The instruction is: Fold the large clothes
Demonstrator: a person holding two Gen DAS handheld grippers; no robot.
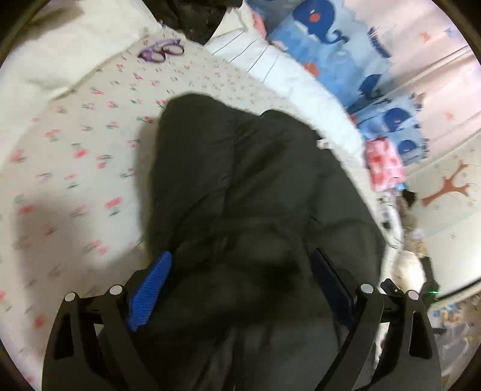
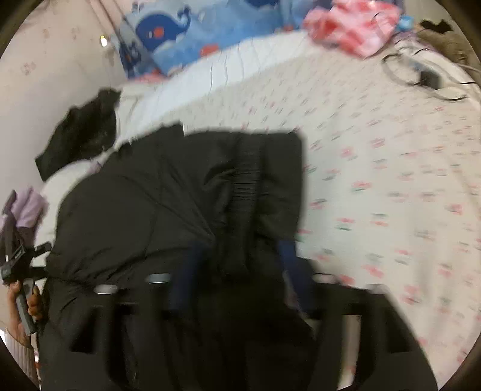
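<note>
A black padded jacket [image 1: 240, 168] lies in a heap on the flowered bedsheet [image 1: 75, 144]. My left gripper [image 1: 240, 285] straddles its near end with the blue pads [image 1: 150, 291] wide apart, and the jacket's bulk fills the gap. In the blurred right wrist view the same jacket [image 2: 144, 204] spreads across the left half, with a ribbed strip [image 2: 245, 186] running down it. My right gripper [image 2: 239, 264] stands open over that strip; its dark blue pads [image 2: 189, 270] do not seem to press on the cloth.
Purple glasses [image 1: 160, 51] lie on the sheet beyond the jacket. Another black garment [image 2: 81, 135] sits by the wall. A whale-print quilt [image 2: 180, 33], pink cloth [image 2: 354, 27] and a cable with a charger [image 2: 427, 78] lie along the far side. A hand [image 2: 27, 303] grips a handle at the left edge.
</note>
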